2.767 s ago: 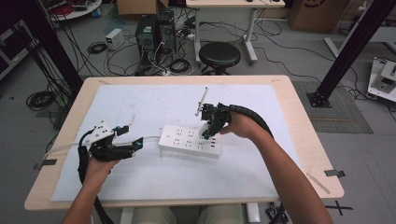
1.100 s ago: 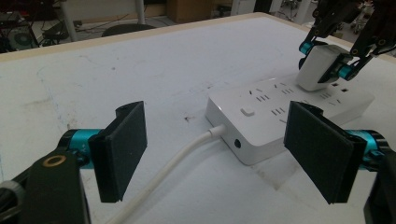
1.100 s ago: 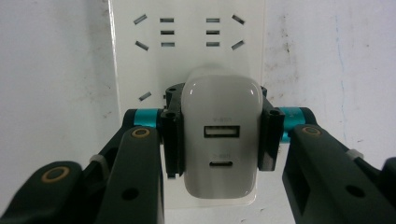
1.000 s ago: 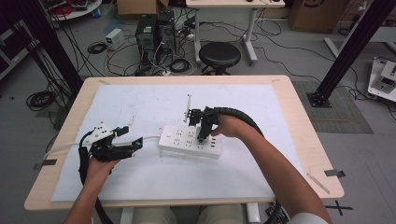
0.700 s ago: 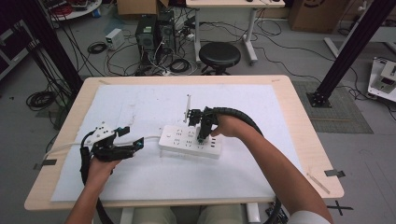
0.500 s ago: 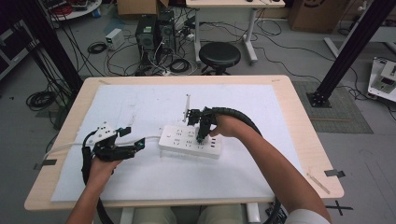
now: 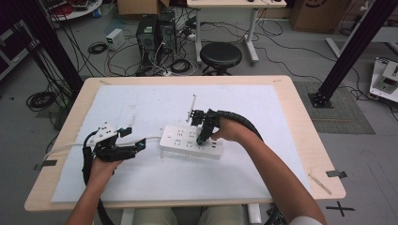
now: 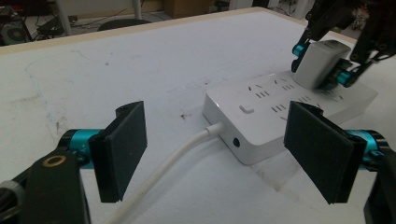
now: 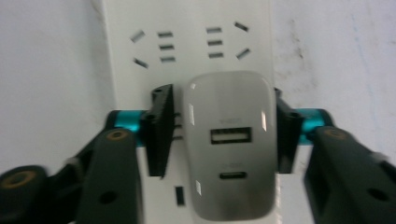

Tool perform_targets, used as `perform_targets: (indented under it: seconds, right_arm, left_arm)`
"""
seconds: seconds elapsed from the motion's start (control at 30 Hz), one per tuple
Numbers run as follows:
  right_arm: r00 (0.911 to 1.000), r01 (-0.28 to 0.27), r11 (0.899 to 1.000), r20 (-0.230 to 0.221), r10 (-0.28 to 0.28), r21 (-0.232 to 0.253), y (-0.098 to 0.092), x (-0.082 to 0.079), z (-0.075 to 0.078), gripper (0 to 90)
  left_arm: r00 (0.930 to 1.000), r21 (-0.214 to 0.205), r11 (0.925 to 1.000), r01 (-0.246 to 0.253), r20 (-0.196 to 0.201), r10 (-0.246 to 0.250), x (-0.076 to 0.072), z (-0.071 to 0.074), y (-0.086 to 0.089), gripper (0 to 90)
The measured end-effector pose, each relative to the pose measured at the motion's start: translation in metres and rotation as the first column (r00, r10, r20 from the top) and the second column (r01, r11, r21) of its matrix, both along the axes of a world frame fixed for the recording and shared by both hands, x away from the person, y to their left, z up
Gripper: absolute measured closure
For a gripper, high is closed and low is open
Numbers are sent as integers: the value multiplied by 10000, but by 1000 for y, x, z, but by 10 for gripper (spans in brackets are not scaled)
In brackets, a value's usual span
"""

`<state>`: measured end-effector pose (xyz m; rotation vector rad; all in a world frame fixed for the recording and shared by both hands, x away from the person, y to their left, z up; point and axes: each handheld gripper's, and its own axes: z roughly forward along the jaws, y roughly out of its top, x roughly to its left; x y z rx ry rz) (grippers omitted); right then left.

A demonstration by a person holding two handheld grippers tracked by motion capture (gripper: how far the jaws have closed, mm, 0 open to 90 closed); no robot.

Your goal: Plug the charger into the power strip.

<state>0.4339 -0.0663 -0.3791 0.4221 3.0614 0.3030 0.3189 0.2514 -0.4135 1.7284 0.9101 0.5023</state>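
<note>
The white charger (image 9: 228, 140) stands plugged into the white power strip (image 7: 190, 141), which lies near the middle of the bench (image 7: 300, 122) on a white sheet. The right claw (image 9: 219, 135) reaches down over the strip with the charger between its jaws. Its jaws have just been opening: in the right gripper view a narrow gap shows between the left pad and the charger's side, while the right pad sits right beside the other side, so the claw is loosened rather than clamped. The left claw (image 8: 224, 154) hovers low over the bench at the strip's cord end, jaws wide apart and holding nothing, with the white cord (image 8: 173, 158) running between them toward the strip.
</note>
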Motion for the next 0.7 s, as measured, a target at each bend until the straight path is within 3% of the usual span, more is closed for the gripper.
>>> perform_targets:
  seconds: [0.03,0.23,0.4,0.57,0.7]
  right_arm:
    - [9989,451,9965,-173,-440,699,-7,-2,-1,414]
    - [9951,992,9844,-181,-976,1453,-22,-3,6,333]
    - [9908,1212,9678,321,-1314,2206,-34,-7,18,252]
    - [9801,1450,9425,870,-1786,3012,-50,-12,31,214]
    - [9692,1850,9203,910,-2289,3446,-67,-16,38,214]
  left_arm:
    - [10000,-19,10000,-63,18,63,0,0,0,213]
    - [10000,21,10000,-12,37,12,-1,1,-2,214]
    - [10000,-6,10000,0,55,1,-2,2,-4,213]
    - [9999,-29,10000,36,122,-36,-3,5,-5,213]
    - [9998,-62,10000,69,164,-68,-4,7,-6,213]
